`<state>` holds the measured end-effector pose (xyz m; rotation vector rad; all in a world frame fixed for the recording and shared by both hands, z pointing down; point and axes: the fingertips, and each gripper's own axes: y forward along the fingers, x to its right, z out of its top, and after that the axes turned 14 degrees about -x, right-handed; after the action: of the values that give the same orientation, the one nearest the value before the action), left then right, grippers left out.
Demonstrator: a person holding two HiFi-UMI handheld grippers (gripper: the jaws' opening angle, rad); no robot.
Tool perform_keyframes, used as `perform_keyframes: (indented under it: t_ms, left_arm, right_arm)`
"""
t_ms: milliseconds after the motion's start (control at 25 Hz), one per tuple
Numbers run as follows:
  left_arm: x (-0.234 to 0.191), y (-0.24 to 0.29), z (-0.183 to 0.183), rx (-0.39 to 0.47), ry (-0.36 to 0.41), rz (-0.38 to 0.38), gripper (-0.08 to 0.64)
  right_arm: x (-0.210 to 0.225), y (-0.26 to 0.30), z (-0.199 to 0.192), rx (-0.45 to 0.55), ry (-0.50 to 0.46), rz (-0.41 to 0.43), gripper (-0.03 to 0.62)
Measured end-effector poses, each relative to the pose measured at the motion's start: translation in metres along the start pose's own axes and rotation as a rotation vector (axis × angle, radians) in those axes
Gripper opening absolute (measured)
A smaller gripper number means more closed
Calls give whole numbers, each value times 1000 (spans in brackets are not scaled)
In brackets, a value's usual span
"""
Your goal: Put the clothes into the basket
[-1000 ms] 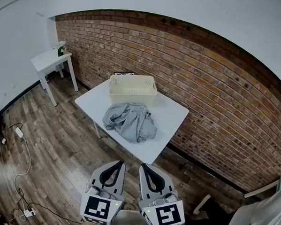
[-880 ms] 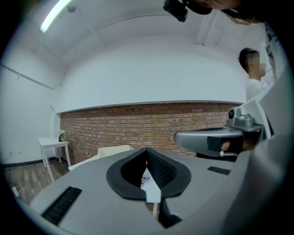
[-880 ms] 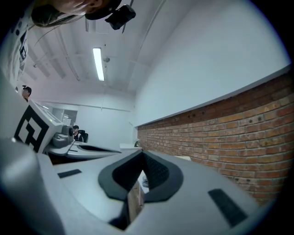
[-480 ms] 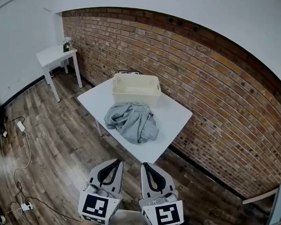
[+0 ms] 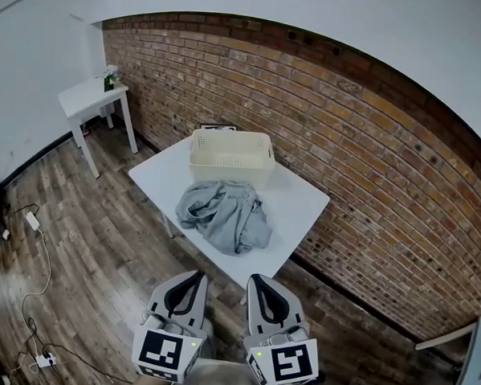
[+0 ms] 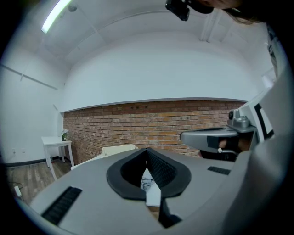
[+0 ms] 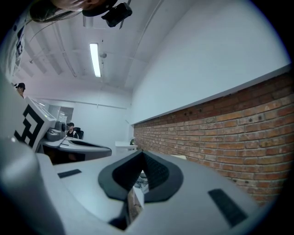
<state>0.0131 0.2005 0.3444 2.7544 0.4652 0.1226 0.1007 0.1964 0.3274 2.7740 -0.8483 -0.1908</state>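
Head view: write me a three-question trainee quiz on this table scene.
1. True or false: the grey clothes lie on the table, outside the basket.
2. The basket stands: A) at the table's brick-wall end; B) on the floor; C) under the table.
3. Fill in: the left claw and right claw are both ___, holding nothing.
Key: 1 true; 2 A; 3 shut.
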Motion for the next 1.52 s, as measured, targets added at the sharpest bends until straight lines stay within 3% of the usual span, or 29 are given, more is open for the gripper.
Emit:
perform_keyframes:
  t_ms: [920, 1520]
  left_arm:
    - [-111, 147, 28, -72, -20, -54, 10]
    - [-159, 230, 42, -117, 30, -183, 10]
  right_arm:
    - [68, 157, 22, -79, 21, -87, -3]
    - [101, 240, 30, -114, 76, -193, -3]
